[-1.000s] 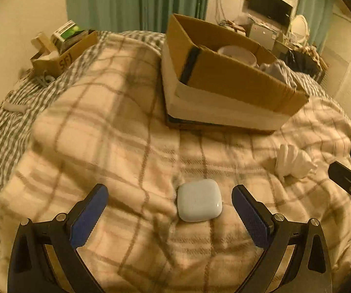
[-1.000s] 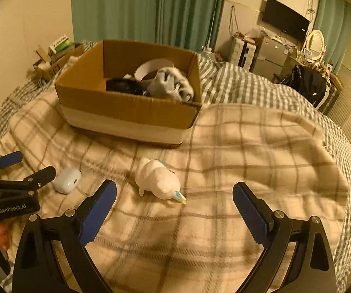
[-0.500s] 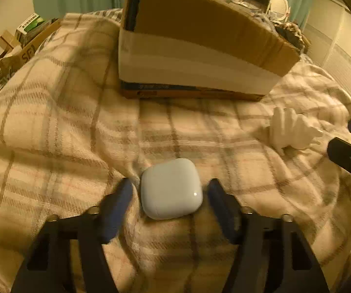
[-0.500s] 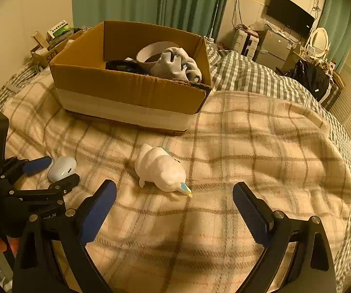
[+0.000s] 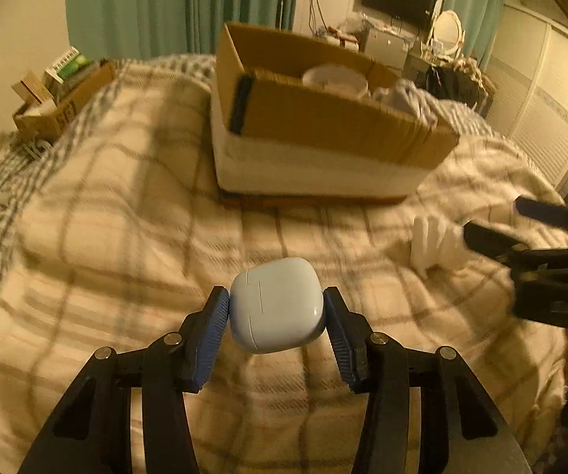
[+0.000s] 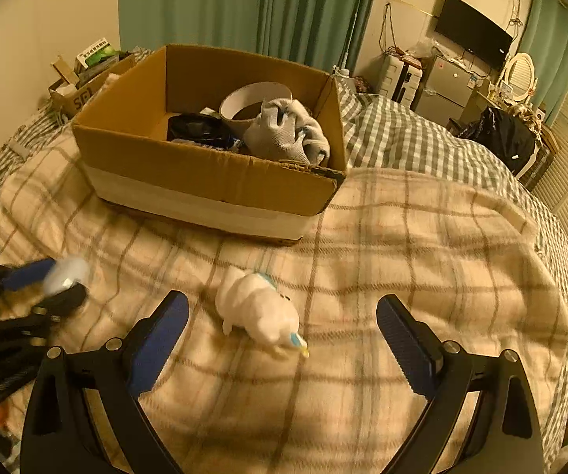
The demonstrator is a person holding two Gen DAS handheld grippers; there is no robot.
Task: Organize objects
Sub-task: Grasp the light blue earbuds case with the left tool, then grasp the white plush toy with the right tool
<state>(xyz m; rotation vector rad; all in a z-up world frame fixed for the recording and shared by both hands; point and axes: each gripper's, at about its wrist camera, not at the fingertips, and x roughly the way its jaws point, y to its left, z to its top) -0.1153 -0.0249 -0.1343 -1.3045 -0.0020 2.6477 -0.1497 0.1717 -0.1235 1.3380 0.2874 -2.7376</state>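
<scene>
My left gripper (image 5: 276, 309) is shut on a pale blue earbud case (image 5: 276, 310) and holds it above the plaid blanket (image 5: 125, 205). The case (image 6: 64, 273) shows blurred in the right wrist view, in the left gripper (image 6: 52, 276). My right gripper (image 6: 282, 320) is open and empty, just short of a white plush toy (image 6: 258, 310) lying on the blanket; the toy (image 5: 436, 243) and the right gripper (image 5: 517, 219) also show in the left wrist view. An open cardboard box (image 6: 208, 181) stands beyond, holding a white bowl-like ring (image 6: 254, 98), grey gloves (image 6: 287, 134) and a black item (image 6: 197, 128).
A smaller box (image 6: 86, 75) of packets sits at the bed's far left by the wall. Green curtains (image 6: 244, 8) hang behind. A TV (image 6: 471, 31), a fridge, a mirror and a black bag (image 6: 505, 142) stand at the back right.
My left gripper closed on the earbud case and lifted it off the blanket. My right gripper moved closer to the white plush toy, still open.
</scene>
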